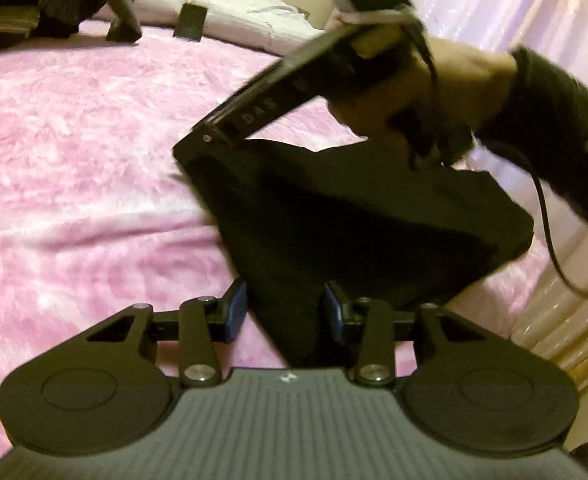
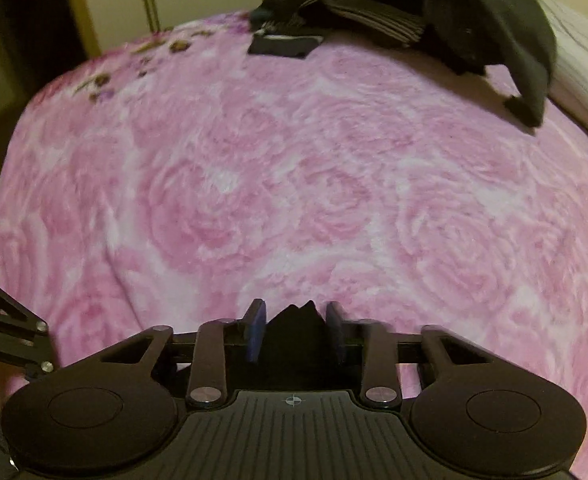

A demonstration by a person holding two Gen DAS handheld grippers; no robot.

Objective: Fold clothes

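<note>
A black garment (image 1: 354, 216) hangs stretched between both grippers above a pink rose-patterned blanket (image 1: 73, 160). My left gripper (image 1: 283, 312) is shut on one end of it, the cloth bunched between the blue pads (image 1: 235, 312). My right gripper (image 1: 197, 148) shows in the left wrist view, held by a hand in a black sleeve, shut on the other end. In the right wrist view the right gripper (image 2: 296, 332) pinches a black tuft of the garment (image 2: 294, 320) over the blanket (image 2: 294, 200).
A pile of dark and striped clothes (image 2: 374, 4) lies at the far edge of the bed, also in the left wrist view (image 1: 33, 4). A white pillow (image 1: 221, 4) is behind. Shiny curtains (image 1: 514, 0) hang at right. A cable (image 1: 550, 240) trails from the right gripper.
</note>
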